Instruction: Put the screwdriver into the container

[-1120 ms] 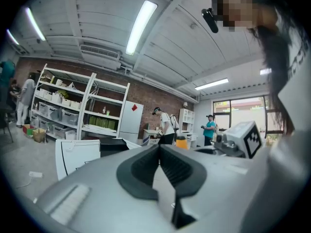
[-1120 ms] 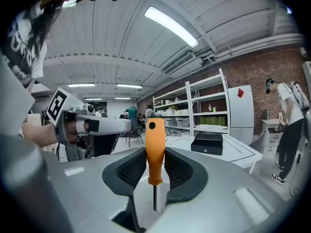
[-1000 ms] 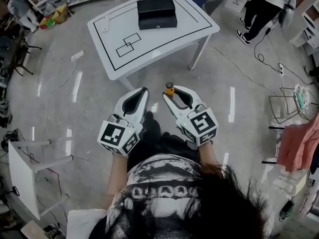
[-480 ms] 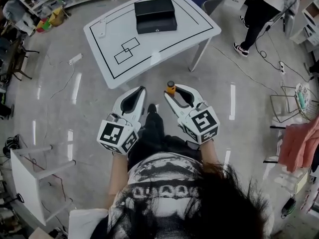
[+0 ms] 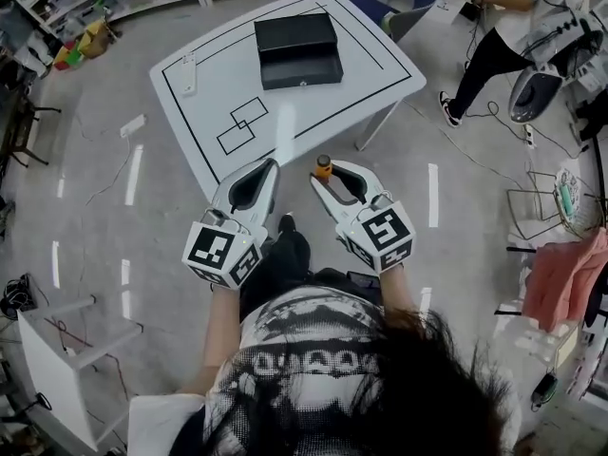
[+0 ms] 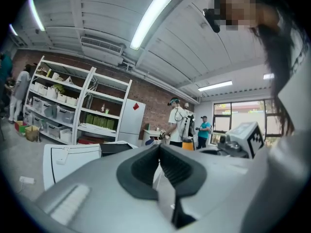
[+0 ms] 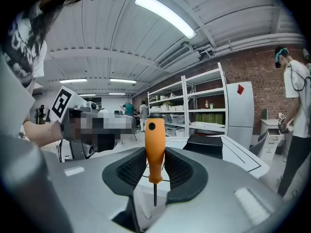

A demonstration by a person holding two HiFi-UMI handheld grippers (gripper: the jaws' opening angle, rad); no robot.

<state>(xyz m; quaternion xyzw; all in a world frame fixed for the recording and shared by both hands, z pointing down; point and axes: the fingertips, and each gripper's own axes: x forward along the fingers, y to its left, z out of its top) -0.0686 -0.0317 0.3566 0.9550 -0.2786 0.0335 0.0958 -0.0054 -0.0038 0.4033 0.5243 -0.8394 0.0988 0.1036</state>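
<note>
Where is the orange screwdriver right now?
The screwdriver stands upright in the right claw, at the head view's centre, just short of the white table bearing the black container.

White desk (image 5: 370,60) ahead of me has black lines drawn on it, the black container (image 5: 297,49) and a small white item (image 5: 187,72) on top.

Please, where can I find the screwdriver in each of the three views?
Head view: near centre, screwdriver upright in the right gripper.
Left gripper view: screwdriver small, just right of centre beyond the jaws.
Right gripper view: screwdriver dead centre, clamped between the jaws.
Shared landmark: the black container on the white table.
</note>
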